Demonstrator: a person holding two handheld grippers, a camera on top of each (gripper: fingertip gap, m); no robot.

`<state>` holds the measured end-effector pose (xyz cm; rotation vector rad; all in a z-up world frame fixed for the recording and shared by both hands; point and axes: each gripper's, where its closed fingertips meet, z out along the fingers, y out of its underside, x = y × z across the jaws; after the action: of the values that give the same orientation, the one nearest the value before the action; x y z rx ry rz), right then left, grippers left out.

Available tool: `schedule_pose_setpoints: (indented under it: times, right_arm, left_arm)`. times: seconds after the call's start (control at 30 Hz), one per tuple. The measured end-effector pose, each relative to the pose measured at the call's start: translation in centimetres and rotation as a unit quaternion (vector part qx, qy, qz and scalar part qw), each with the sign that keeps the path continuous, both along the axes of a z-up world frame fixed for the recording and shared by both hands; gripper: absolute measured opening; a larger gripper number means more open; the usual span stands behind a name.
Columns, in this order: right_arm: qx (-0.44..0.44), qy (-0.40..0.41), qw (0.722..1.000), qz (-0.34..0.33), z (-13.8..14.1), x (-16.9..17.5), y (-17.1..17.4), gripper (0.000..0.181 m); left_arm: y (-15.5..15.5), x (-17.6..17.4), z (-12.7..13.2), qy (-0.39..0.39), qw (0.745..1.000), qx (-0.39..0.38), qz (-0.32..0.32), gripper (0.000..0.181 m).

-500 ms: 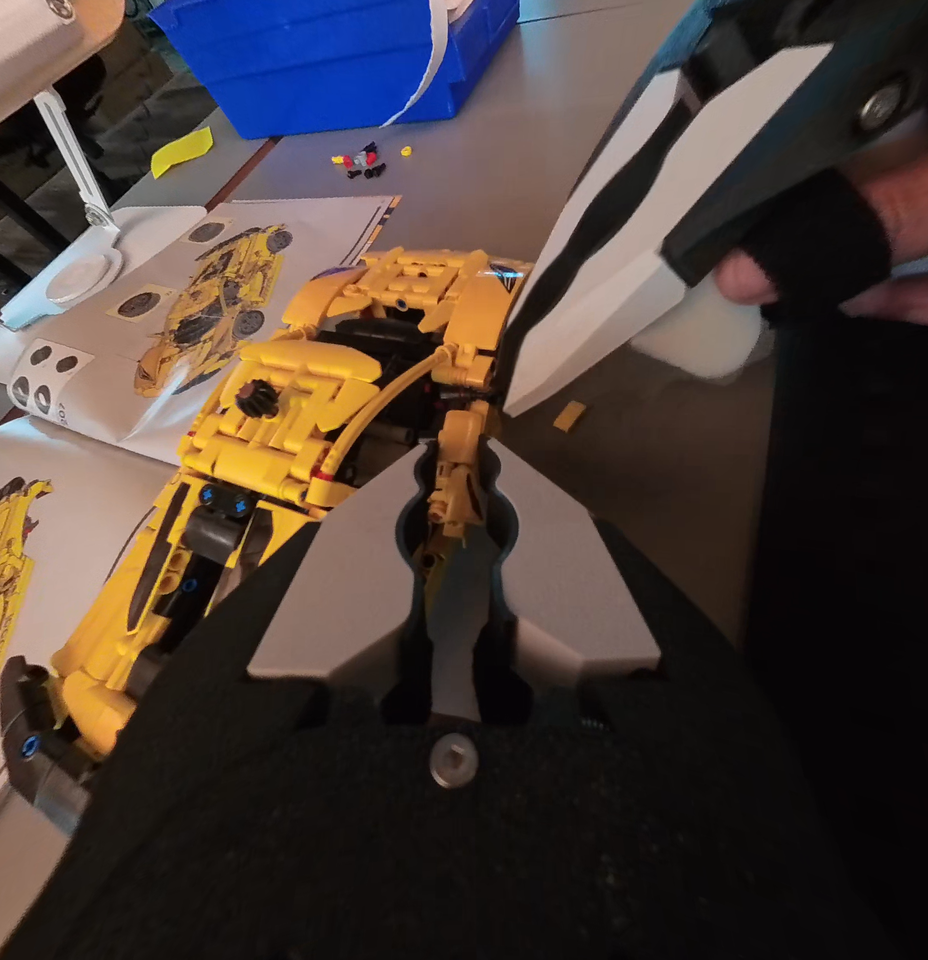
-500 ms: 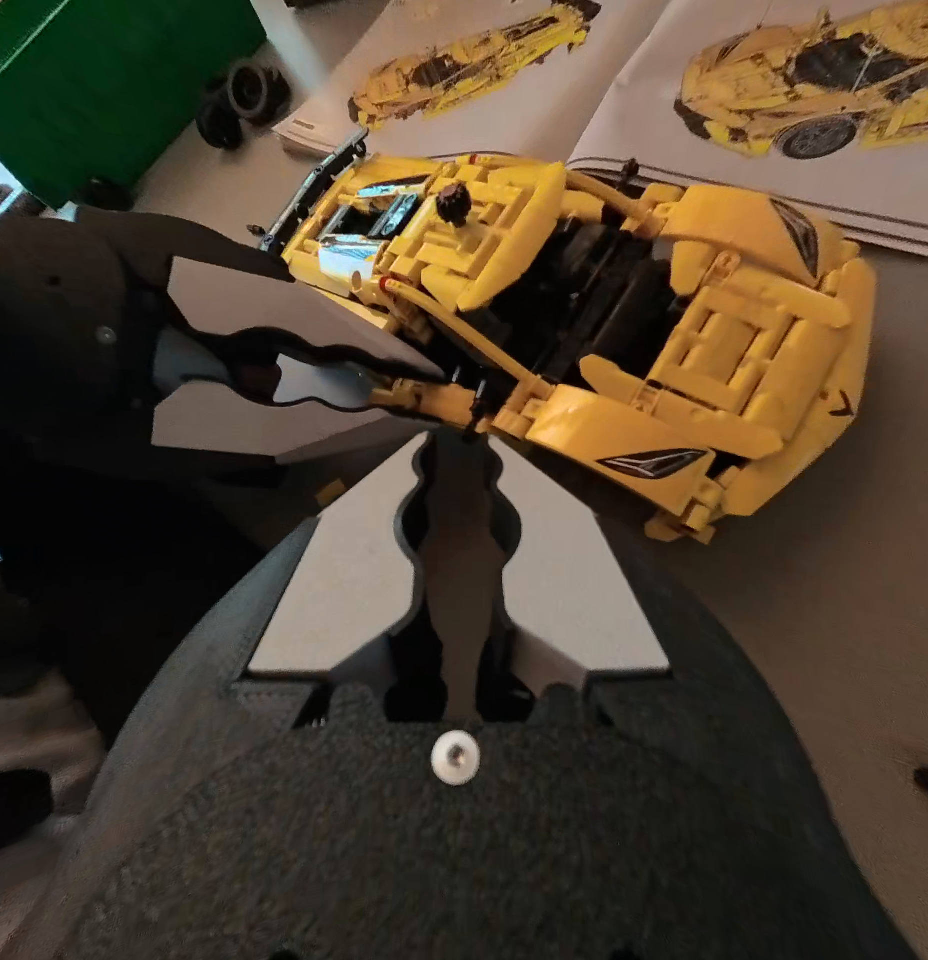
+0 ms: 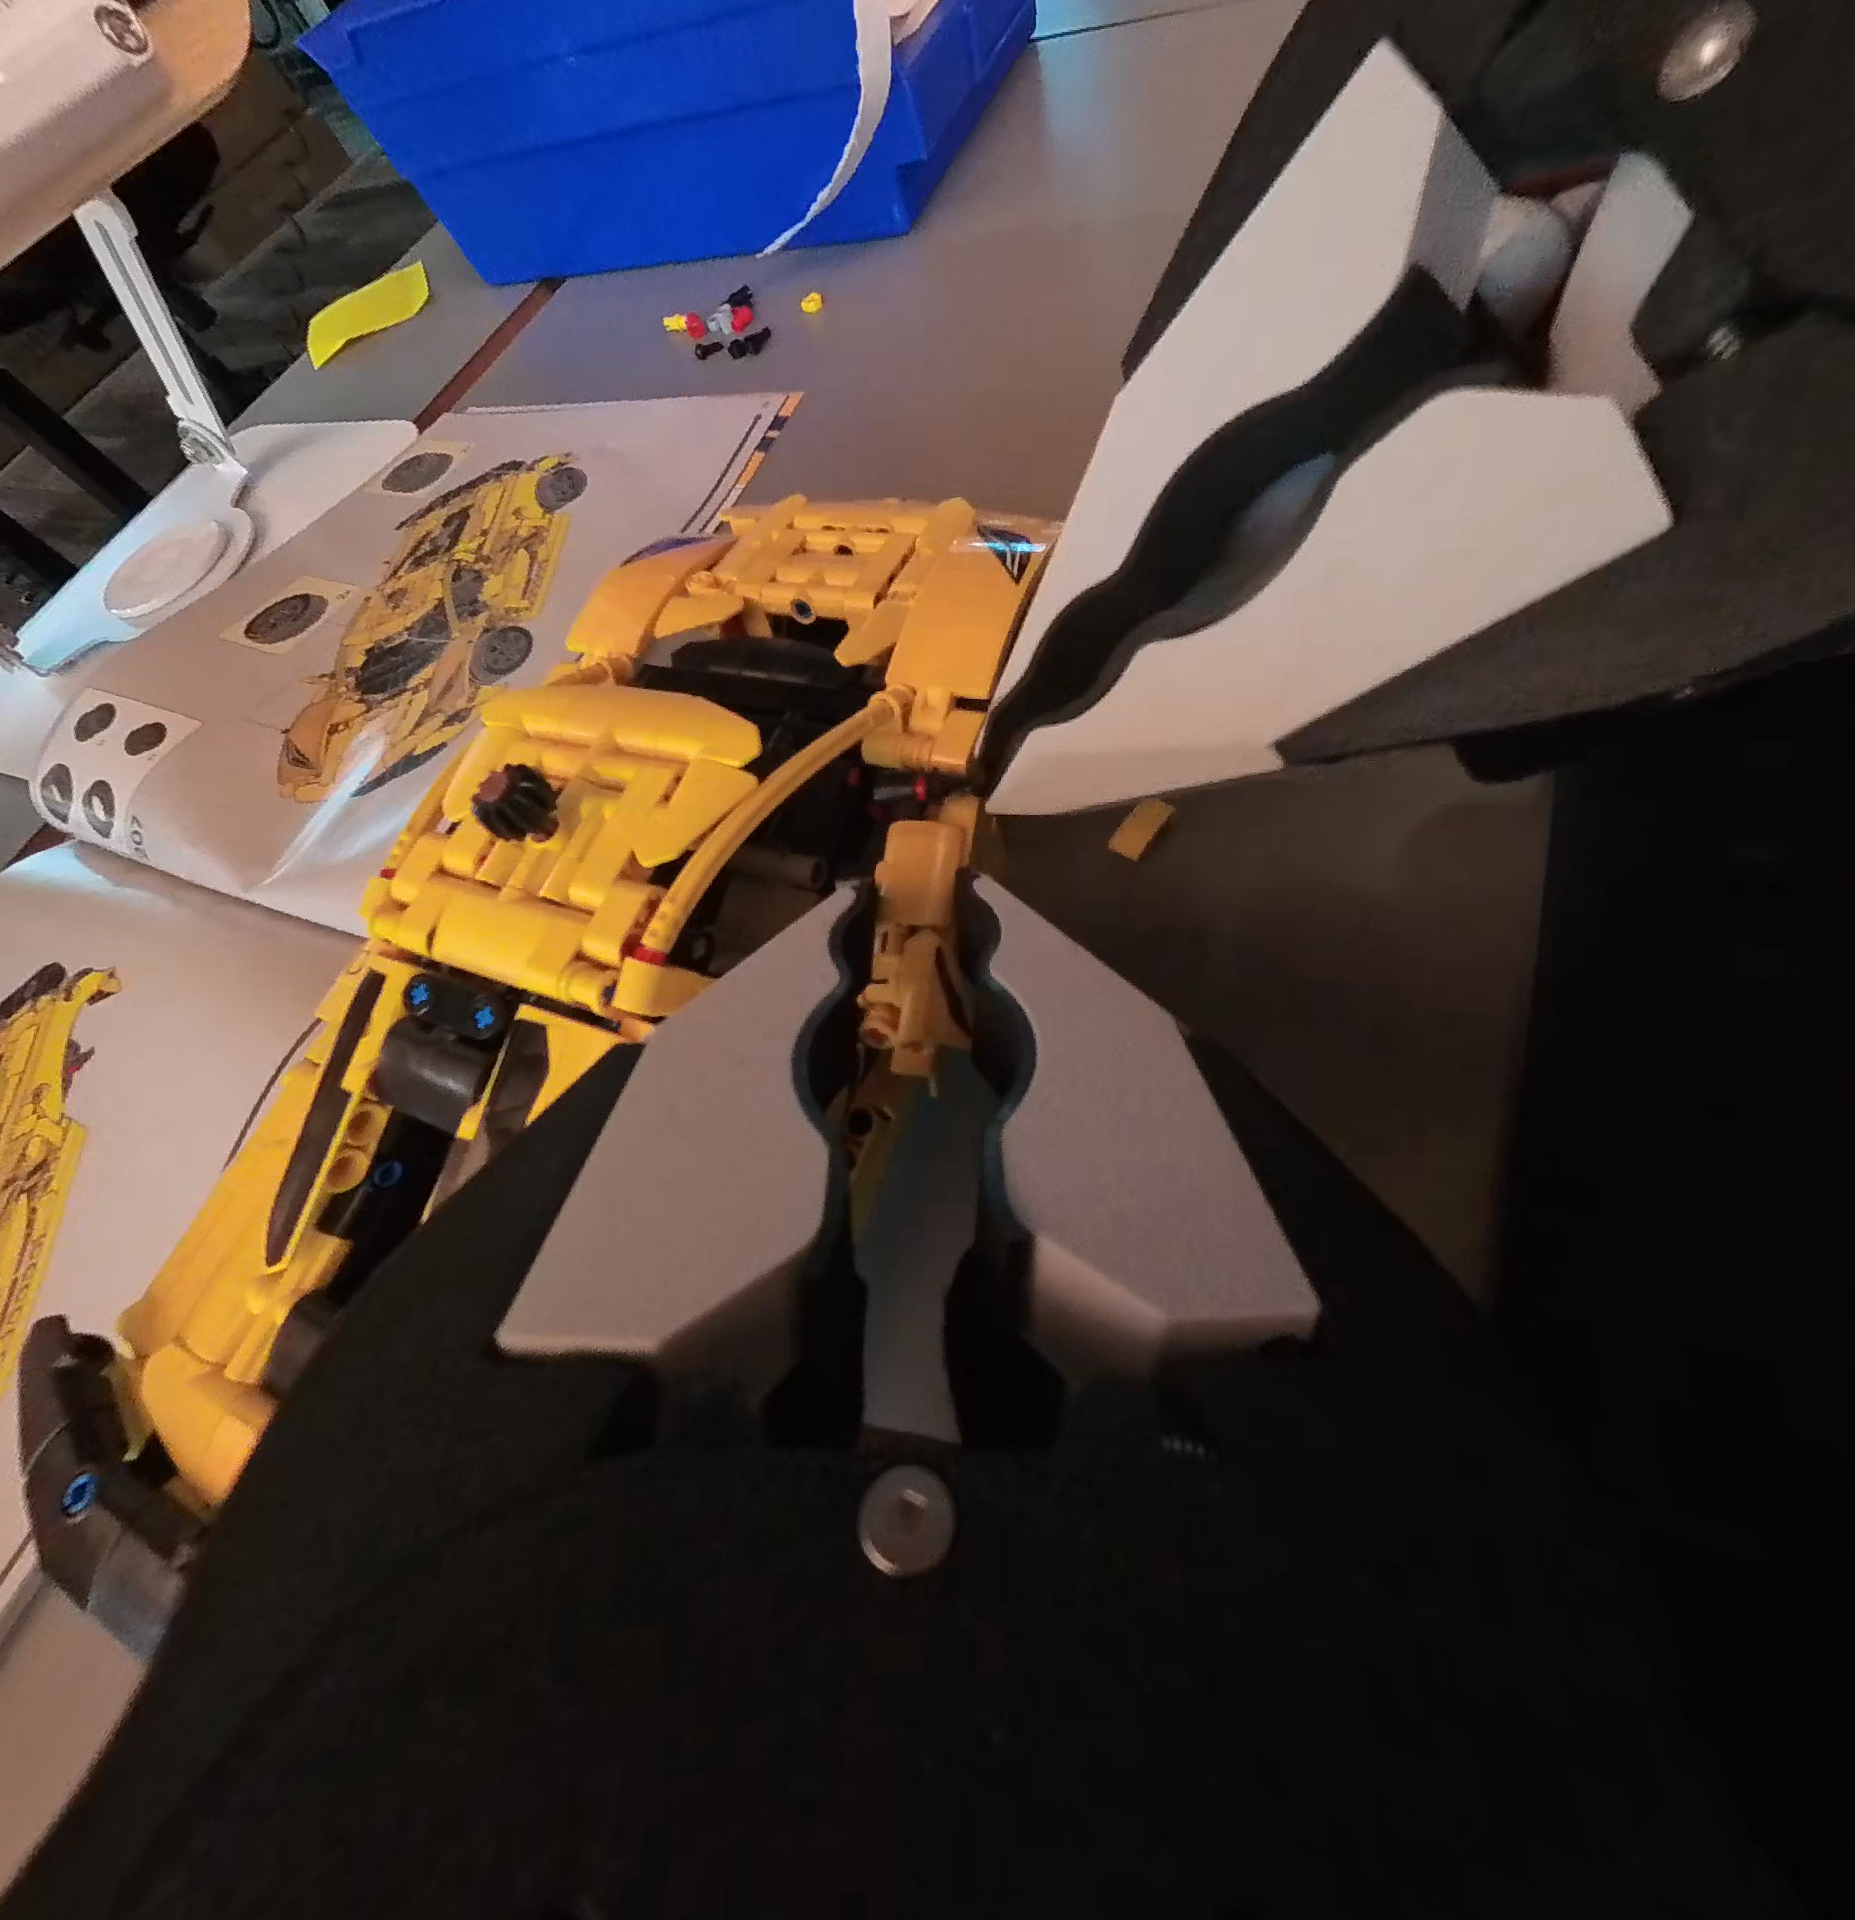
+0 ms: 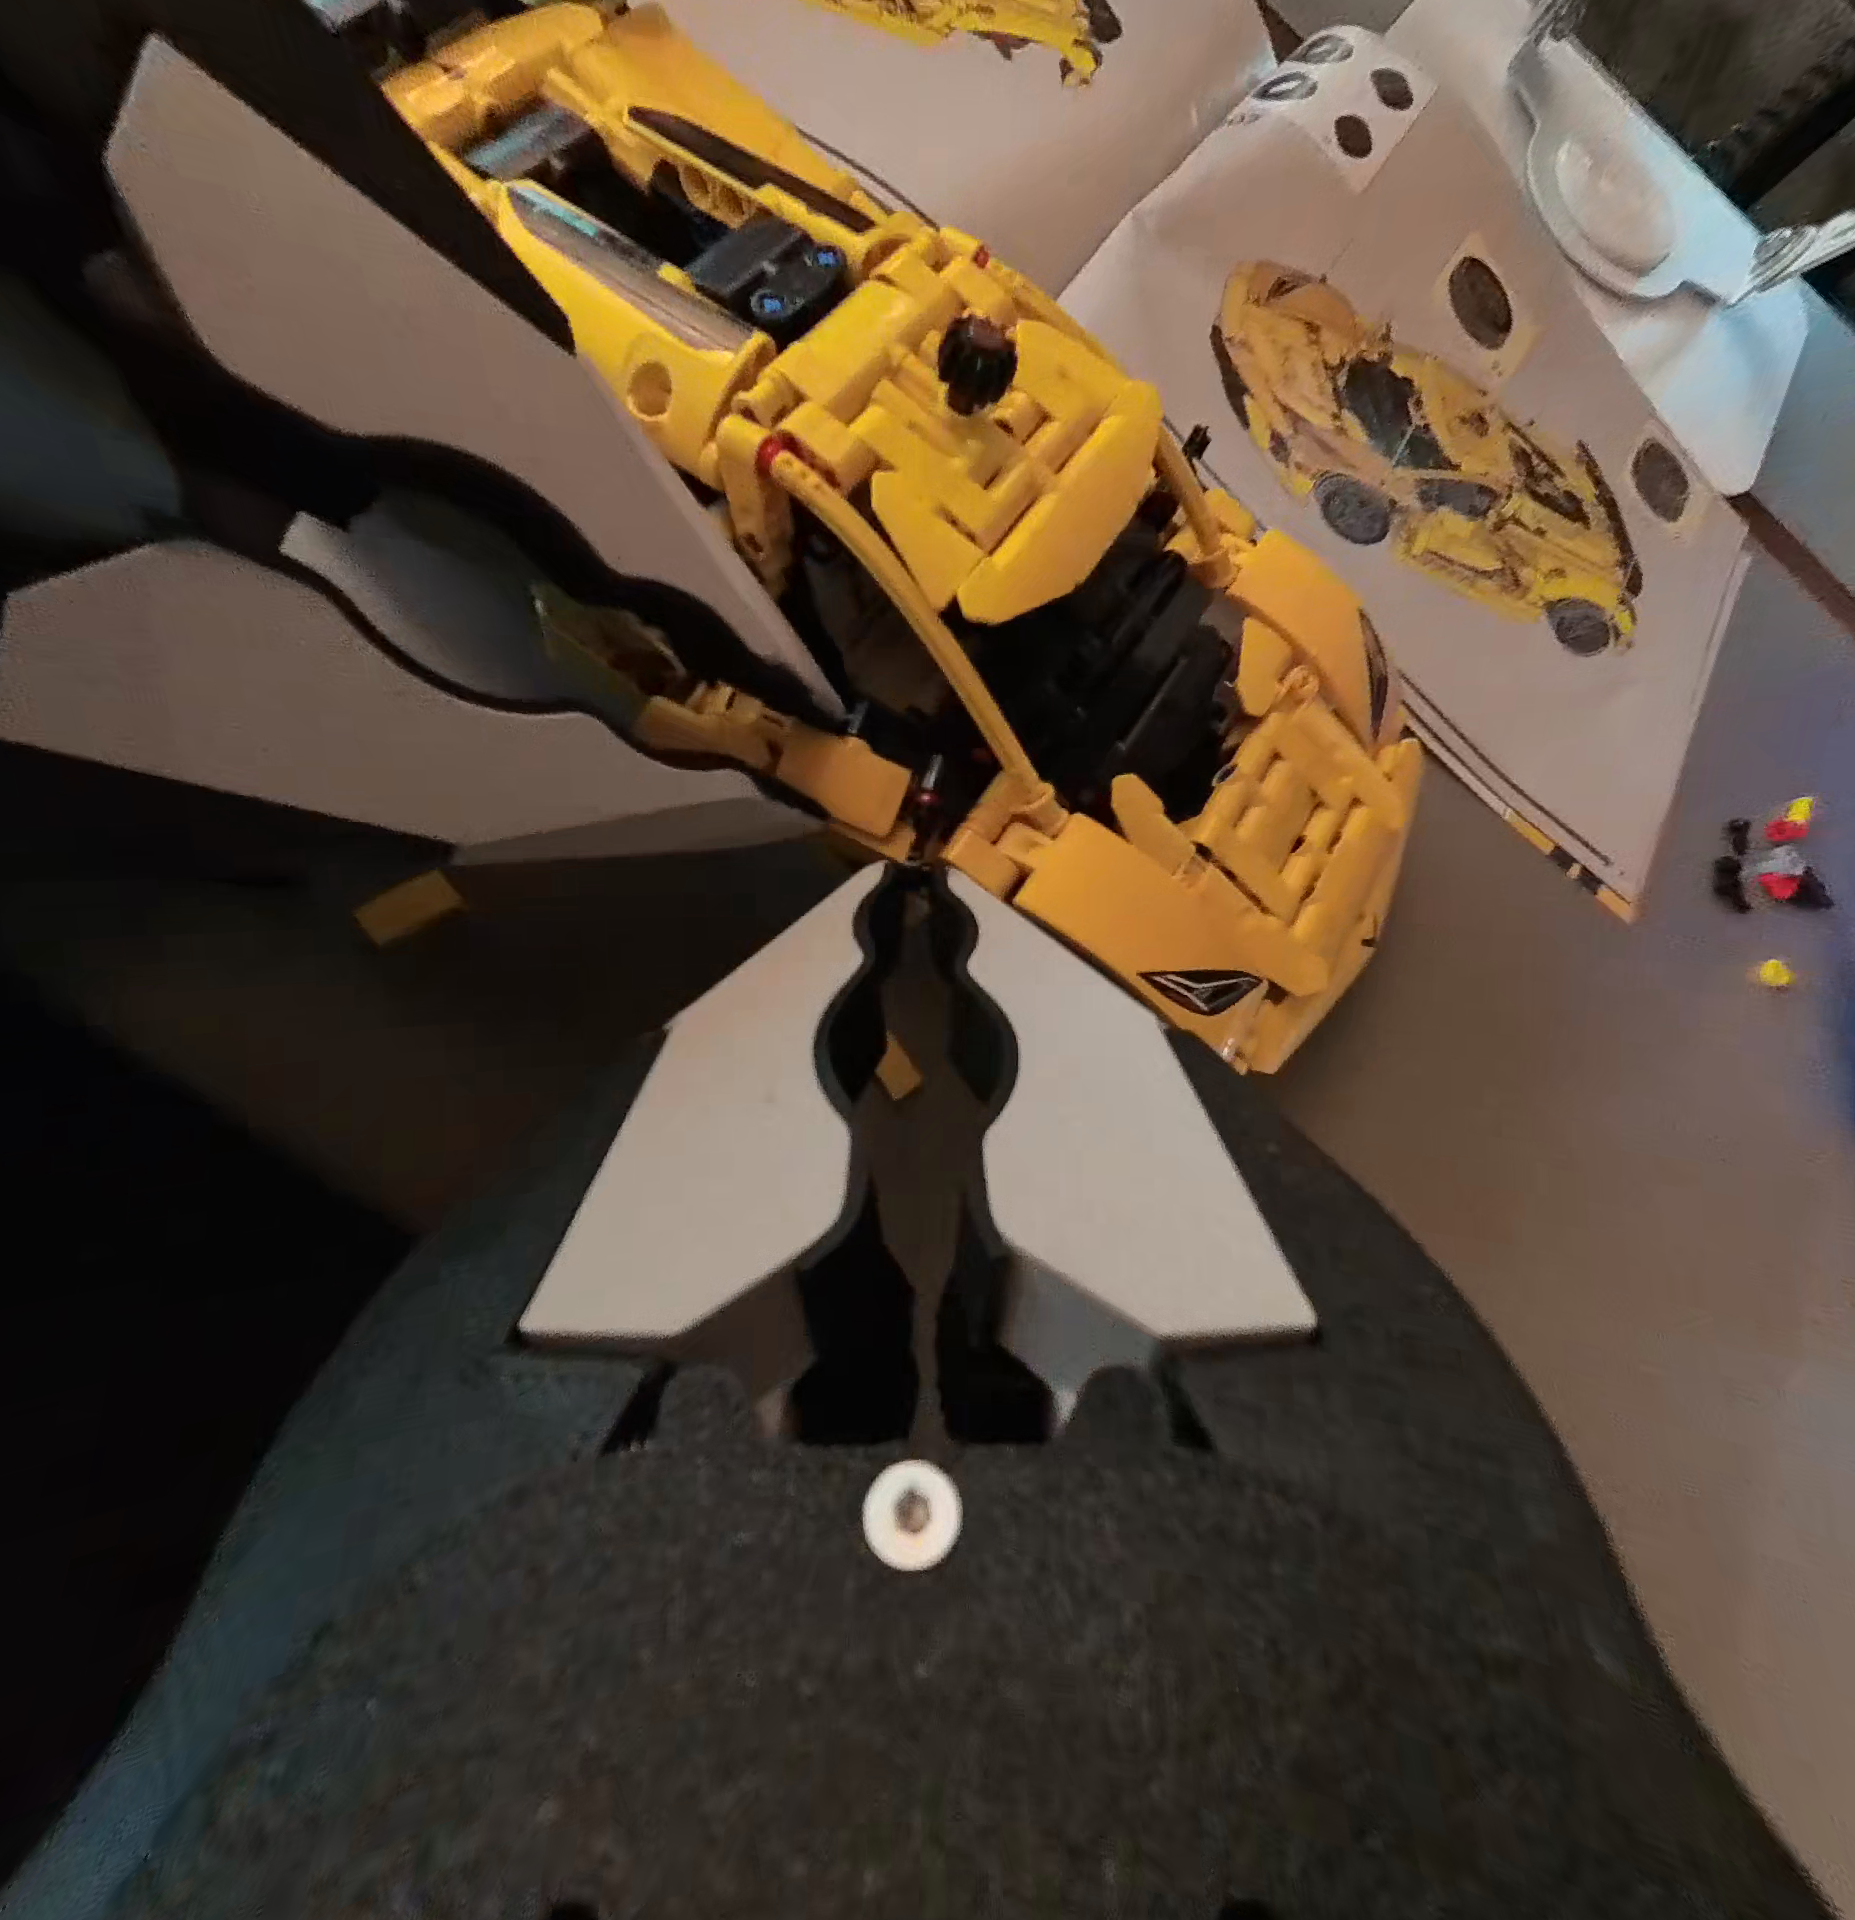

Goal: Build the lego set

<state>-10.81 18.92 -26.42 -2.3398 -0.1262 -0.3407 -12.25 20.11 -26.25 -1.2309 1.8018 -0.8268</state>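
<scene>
Since half a second ago the right gripper [image 4: 912, 883] has swung round the yellow lego car [image 4: 1016, 582]; in its own view the car's long axis, which lay nearly level, now runs from 11 o'clock down to 4 o'clock, and the loose small pieces [image 4: 1770, 868] have come into sight at 3 o'clock. In the left wrist view the right gripper [image 3: 990, 764] looms larger at 1 o'clock, tips touching the car's side. Its fingers sit nearly together, and whether they pinch anything I cannot tell.

The left gripper [image 3: 907, 914] reaches in from 6 o'clock, clamped on the yellow door piece [image 3: 918, 966] on the car's flank. The car rests on the grey table [image 3: 954, 353], partly over the open instruction booklet [image 3: 310, 665], long axis from 7 to 1 o'clock. A blue bin [image 3: 632, 135] stands at 12 o'clock
</scene>
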Motion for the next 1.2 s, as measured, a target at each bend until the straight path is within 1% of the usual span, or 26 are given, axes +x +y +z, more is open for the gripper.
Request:
schedule_pose_setpoints:
  times: [0.17,0.27,0.33,0.47,0.53,0.57,0.6,0.63,0.67,0.7,0.73,0.77,0.8,0.87,0.9,1.0,1.07,1.13,1.2]
  right_arm:
    - [0.015,0.089,0.996,-0.007,0.4,-0.3,-0.1,0.006]
    - [0.021,0.116,0.993,-0.003,0.9,-0.9,0.1,0.005]
    - [0.007,0.126,0.992,-0.013,0.6,-0.8,-0.1,0.005]
    - [0.009,0.156,0.988,-0.010,0.6,-0.9,-0.7,0.005]
    - [0.024,0.174,0.984,0.000,1.2,-1.1,-1.0,0.005]
    - [0.038,0.176,0.984,0.019,1.8,-1.4,-1.0,0.005]
    - [0.055,0.160,0.985,0.041,2.5,-1.6,-1.1,0.005]
    - [0.072,0.121,0.989,0.040,3.1,-1.1,-1.2,0.005]
    - [0.091,0.091,0.990,0.051,3.8,-1.1,-1.2,0.005]
    - [0.109,0.074,0.989,0.071,4.4,-1.6,-1.1,0.005]
    - [0.128,0.057,0.987,0.078,5.0,-1.8,-1.0,0.005]
    - [0.147,0.046,0.985,0.079,5.5,-1.9,-0.9,0.005]
    - [0.160,0.046,0.982,0.087,5.9,-2.3,-0.8,0.005]
    - [0.160,0.044,0.983,0.082,6.0,-2.4,-0.6,0.005]
    - [0.160,0.044,0.982,0.090,6.0,-2.7,-0.5,0.005]
    - [0.163,0.043,0.980,0.103,6.0,-3.3,-0.5,0.005]
    - [0.167,0.032,0.980,0.103,6.2,-3.4,-0.5,0.005]
    - [0.163,0.027,0.981,0.106,6.2,-3.5,-0.5,0.005]
    - [0.160,0.029,0.981,0.105,6.0,-3.5,-0.5,0.005]
  left_arm:
    - [0.0,0.0,0.0,-0.001,1.000,-0.002,-0.002,0.015]
    - [-0.1,0.0,0.0,0.001,1.000,0.015,-0.009,0.014]
    - [-0.1,-0.1,0.1,0.005,1.000,0.020,-0.014,0.014]
    - [0.4,-0.3,1.3,-0.013,1.000,0.009,-0.004,0.014]
    - [0.2,-0.6,2.5,-0.027,0.999,-0.030,-0.004,0.015]
    - [0.1,-0.7,3.0,-0.030,0.997,-0.069,0.000,0.014]
    - [-0.1,-0.8,3.4,-0.025,0.992,-0.122,-0.001,0.014]
    - [-0.6,-1.0,3.7,-0.014,0.983,-0.184,-0.006,0.016]
    - [-1.1,-1.1,4.1,-0.003,0.968,-0.251,-0.008,0.020]
    - [-1.5,-1.2,4.7,0.003,0.947,-0.322,-0.010,0.023]
    - [-2.1,-1.2,5.4,0.002,0.920,-0.392,-0.017,0.024]
    - [-2.4,-1.3,6.1,-0.003,0.893,-0.449,-0.023,0.026]
    - [-2.5,-1.2,6.4,-0.011,0.873,-0.487,-0.020,0.026]
    - [-2.1,-1.1,6.4,-0.024,0.852,-0.524,-0.006,0.024]
    - [-1.9,-1.2,6.4,-0.028,0.843,-0.537,0.000,0.020]
    - [-1.6,-1.3,6.7,-0.037,0.823,-0.566,-0.003,0.016]
    - [-1.9,-1.4,6.7,-0.033,0.820,-0.572,-0.014,0.015]
    - [-2.2,-1.5,6.8,-0.032,0.816,-0.577,-0.024,0.007]
    - [-2.3,-1.5,6.7,-0.027,0.816,-0.576,-0.027,0.007]
